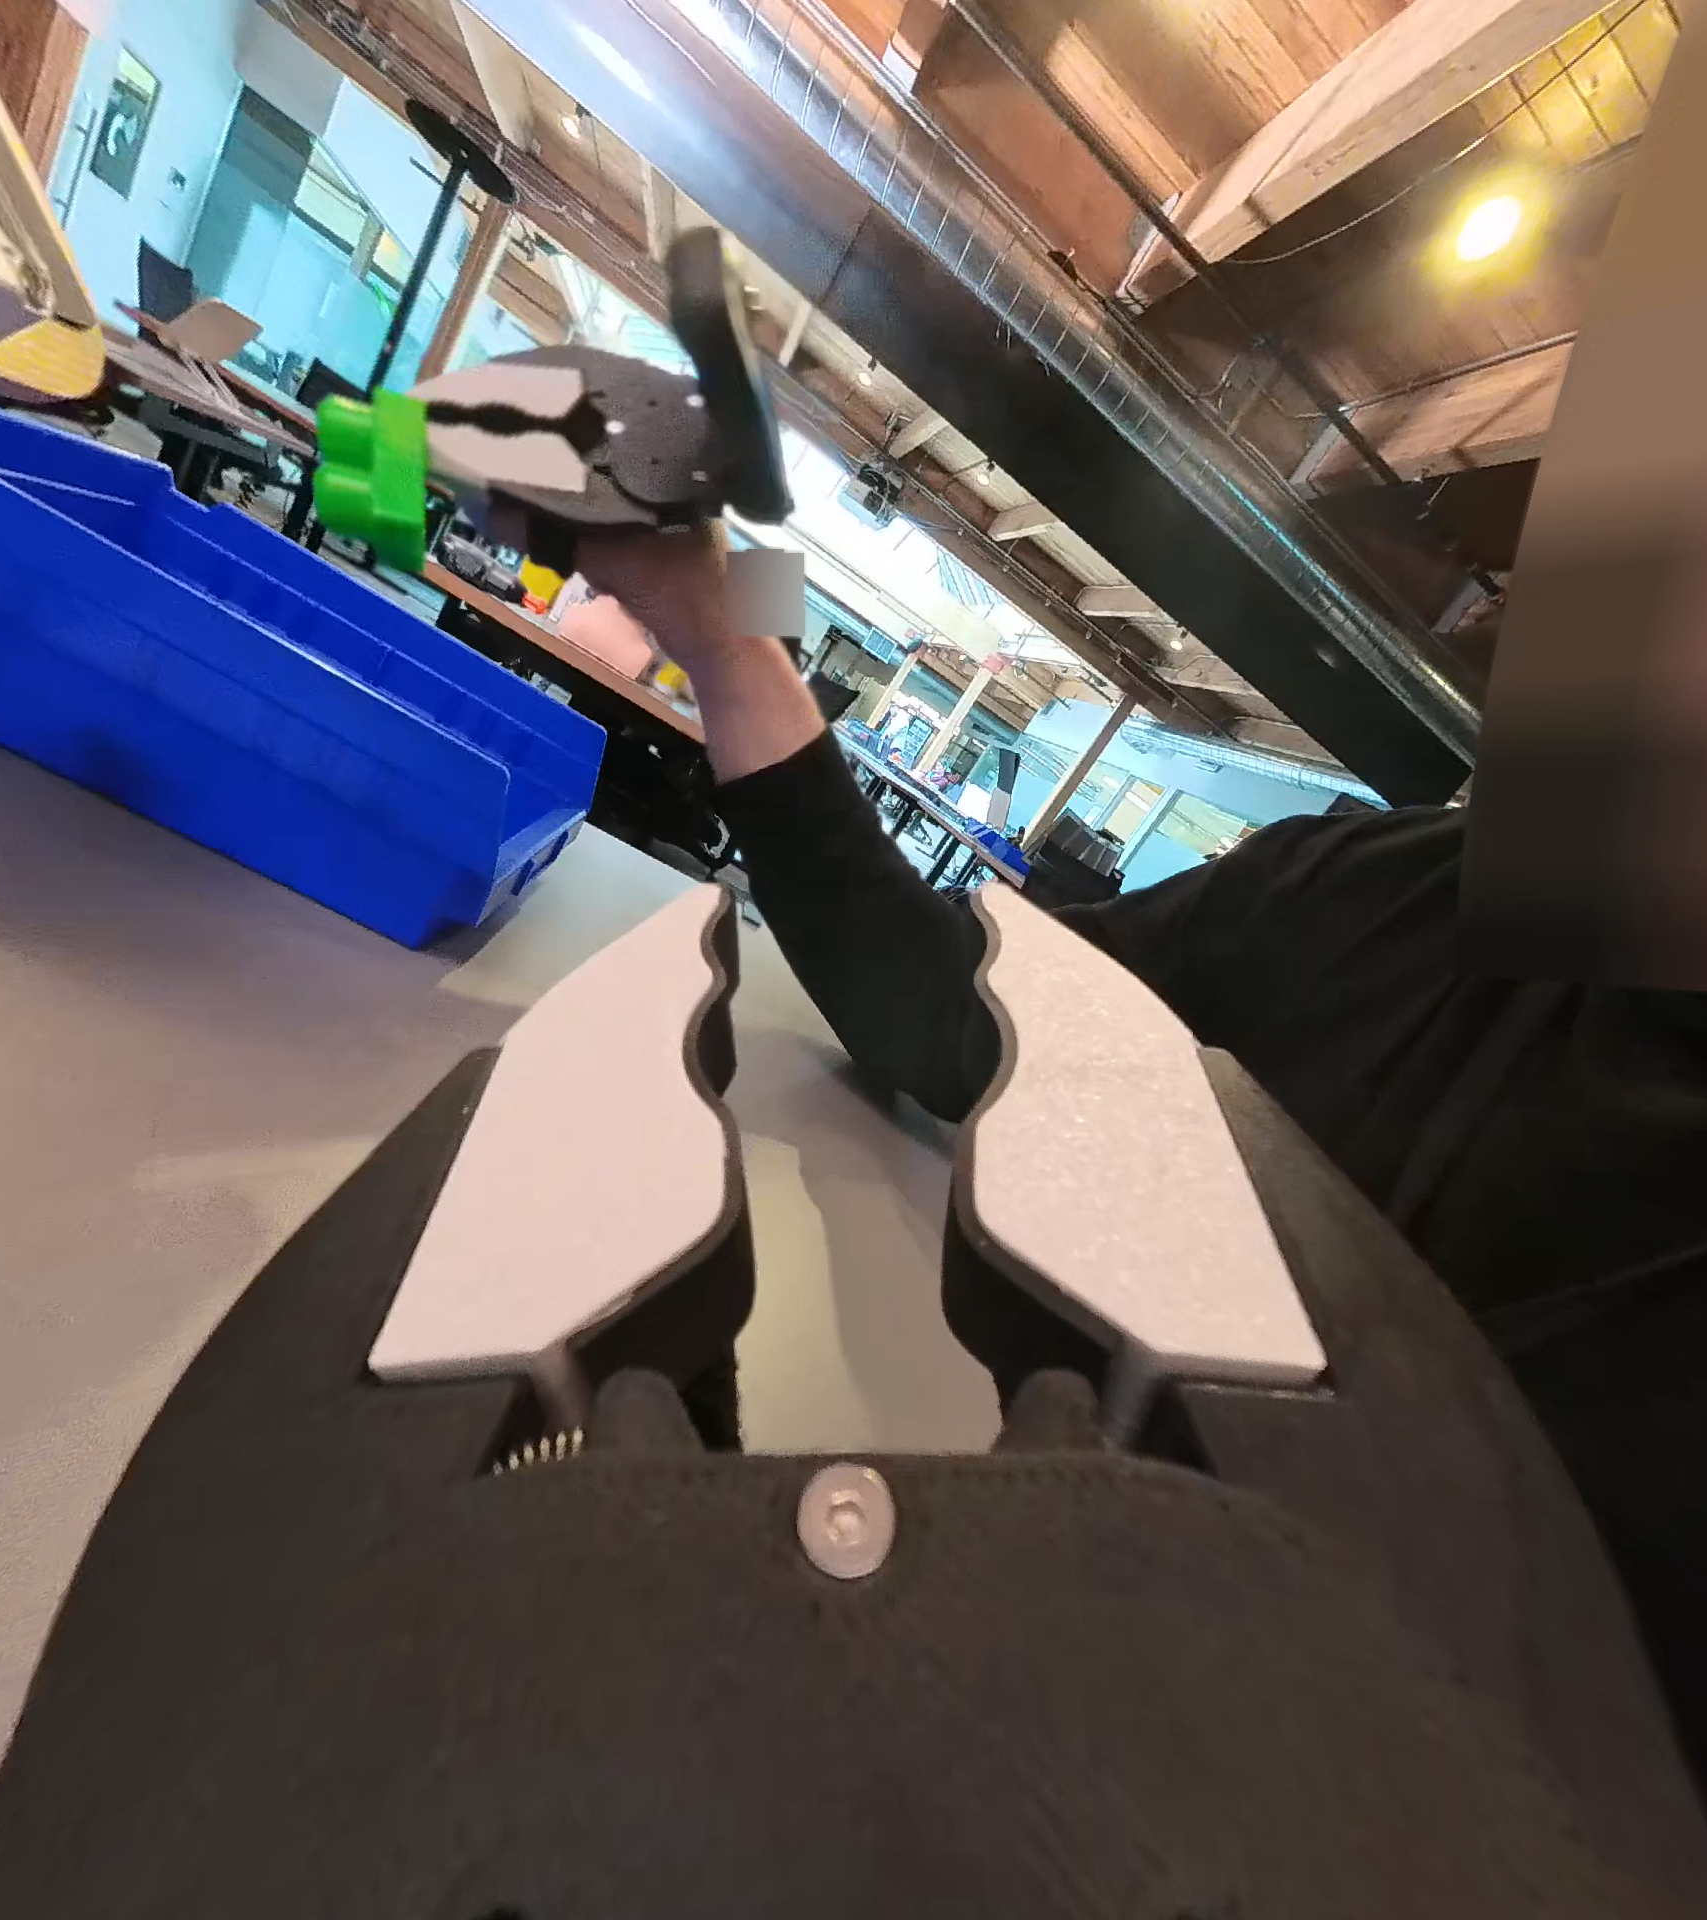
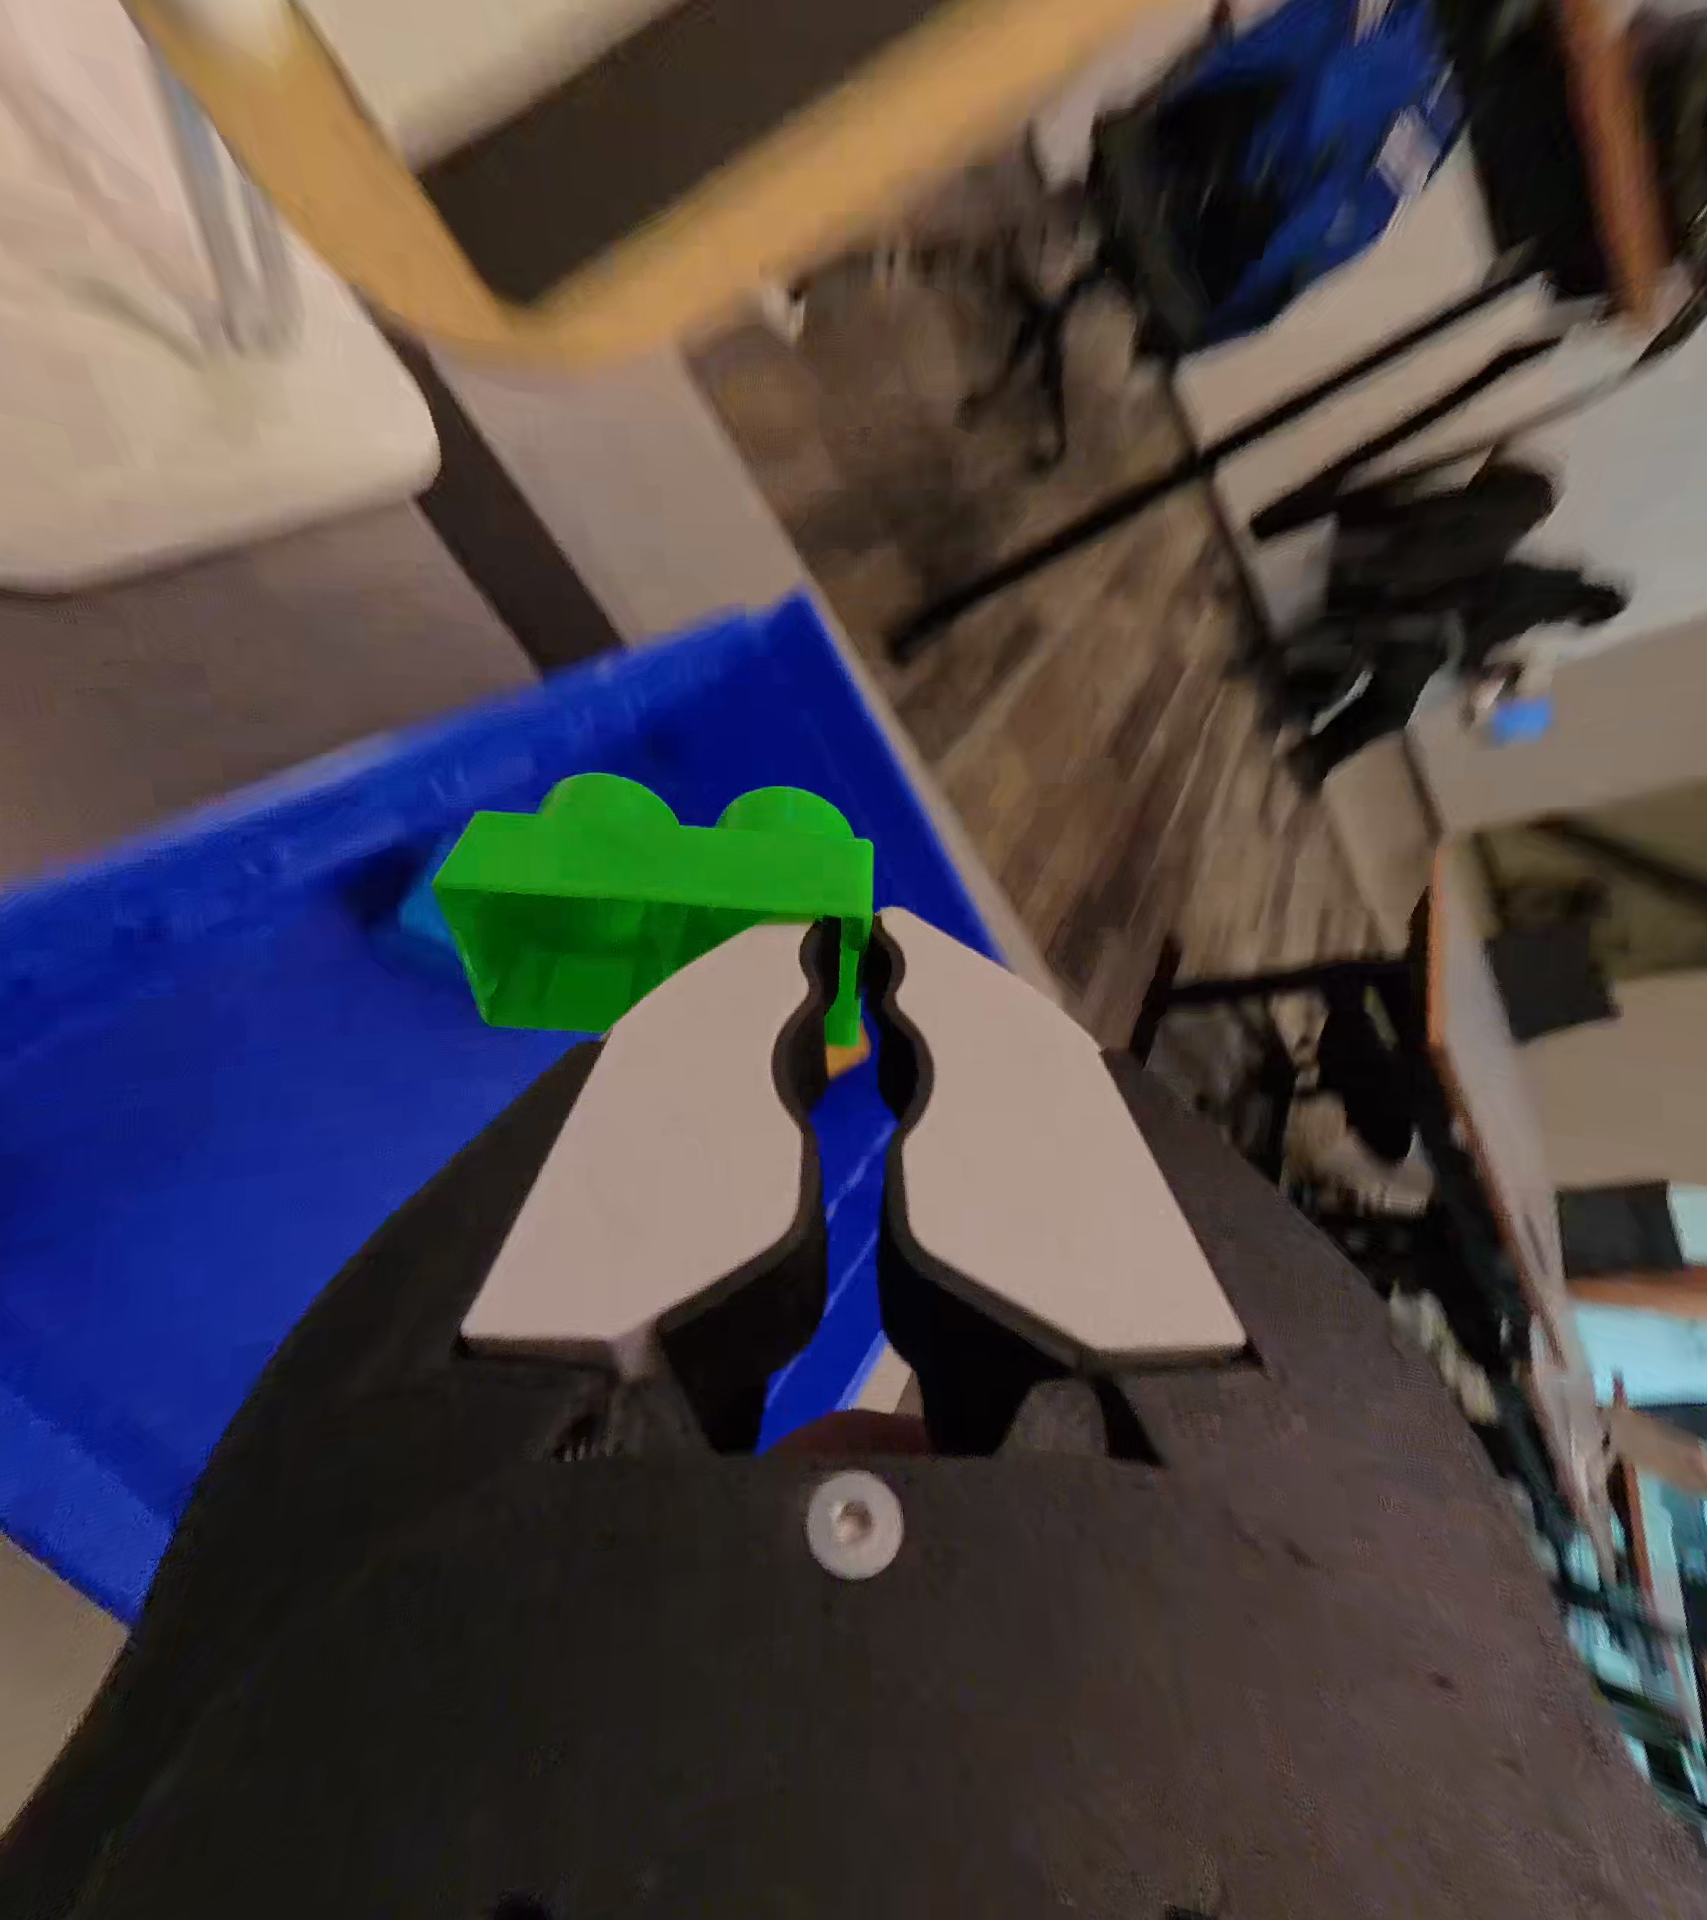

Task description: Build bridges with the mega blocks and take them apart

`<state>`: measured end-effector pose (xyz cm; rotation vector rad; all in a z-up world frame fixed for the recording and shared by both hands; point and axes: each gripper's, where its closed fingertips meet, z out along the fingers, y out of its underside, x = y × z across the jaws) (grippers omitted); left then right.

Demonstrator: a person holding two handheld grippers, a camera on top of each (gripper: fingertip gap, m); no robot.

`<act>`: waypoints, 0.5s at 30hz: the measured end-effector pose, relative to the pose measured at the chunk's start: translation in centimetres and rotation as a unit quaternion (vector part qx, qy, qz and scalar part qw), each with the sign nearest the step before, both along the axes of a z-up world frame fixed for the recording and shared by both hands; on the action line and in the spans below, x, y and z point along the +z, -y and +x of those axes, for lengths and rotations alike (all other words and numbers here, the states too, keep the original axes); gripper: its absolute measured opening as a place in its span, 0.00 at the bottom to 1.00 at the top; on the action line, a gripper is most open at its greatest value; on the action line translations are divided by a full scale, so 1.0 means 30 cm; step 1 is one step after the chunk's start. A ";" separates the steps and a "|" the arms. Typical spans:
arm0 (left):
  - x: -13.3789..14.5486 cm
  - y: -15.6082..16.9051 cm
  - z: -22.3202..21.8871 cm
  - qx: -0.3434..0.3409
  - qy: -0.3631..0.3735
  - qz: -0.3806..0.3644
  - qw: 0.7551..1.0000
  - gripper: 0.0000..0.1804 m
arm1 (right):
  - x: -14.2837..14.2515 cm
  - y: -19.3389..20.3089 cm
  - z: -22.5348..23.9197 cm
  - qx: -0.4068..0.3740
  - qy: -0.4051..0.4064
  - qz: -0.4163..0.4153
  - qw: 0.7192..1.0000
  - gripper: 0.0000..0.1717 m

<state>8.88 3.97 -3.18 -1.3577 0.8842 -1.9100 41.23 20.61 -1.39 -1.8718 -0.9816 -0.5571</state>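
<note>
Currently:
- Grey tabletop (image 1: pixel 153 1091) carries a blue bin (image 1: pixel 205 665) at its far edge.
- Left gripper (image 1: pixel 849 956) low over the tabletop, fingers spread apart, nothing between them.
- Right gripper (image 2: pixel 844 935) raised over the bin, fingers pinched on one thin wall of a green block (image 2: pixel 641 883), studs facing away from the gripper.

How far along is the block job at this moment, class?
Done: no finished bridge shows in either view. In hand: the right gripper pinches one wall of a bright green two-stud plastic block, raised above the blue plastic bin. The left gripper is open and empty. Left: cannot tell whether building or dismantling remains.
</note>
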 end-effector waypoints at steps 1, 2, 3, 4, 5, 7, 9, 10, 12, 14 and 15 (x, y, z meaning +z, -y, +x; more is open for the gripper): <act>-0.006 0.000 0.002 -0.002 -0.003 -0.002 1.000 0.22 | -0.053 -0.013 0.049 -0.024 0.006 -0.029 0.999 0.03; -0.010 -0.002 0.002 -0.003 -0.004 -0.004 1.000 0.21 | -0.104 -0.020 0.087 -0.043 0.011 -0.060 0.997 0.03; -0.011 -0.007 0.000 -0.001 -0.001 -0.006 1.000 0.21 | -0.152 -0.025 0.118 -0.062 0.012 -0.089 0.994 0.02; -0.009 -0.010 -0.003 -0.001 0.005 -0.009 1.000 0.20 | -0.193 -0.029 0.145 -0.082 0.007 -0.114 0.990 0.02; -0.006 -0.014 -0.007 0.001 0.011 -0.010 1.000 0.20 | -0.230 -0.034 0.161 -0.098 -0.006 -0.134 0.986 0.03; -0.003 -0.026 -0.016 0.011 0.020 -0.010 1.000 0.21 | -0.271 -0.050 0.194 -0.132 -0.012 -0.149 0.980 0.14; -0.002 -0.029 -0.018 0.013 0.020 -0.008 1.000 0.23 | -0.295 -0.051 0.214 -0.152 0.000 -0.160 0.975 0.19; -0.003 -0.032 -0.018 0.018 0.016 -0.005 1.000 0.24 | -0.291 -0.055 0.220 -0.160 0.002 -0.156 0.975 0.21; -0.003 -0.029 -0.017 0.022 0.012 0.002 1.000 0.25 | -0.273 -0.055 0.232 -0.173 0.004 -0.144 0.974 0.27; -0.004 -0.029 -0.014 0.027 0.003 0.008 1.000 0.27 | -0.255 -0.050 0.241 -0.183 0.004 -0.139 0.973 0.32; 0.000 -0.030 -0.016 0.032 0.003 0.011 0.999 0.28 | -0.240 -0.048 0.238 -0.180 0.003 -0.131 0.975 0.31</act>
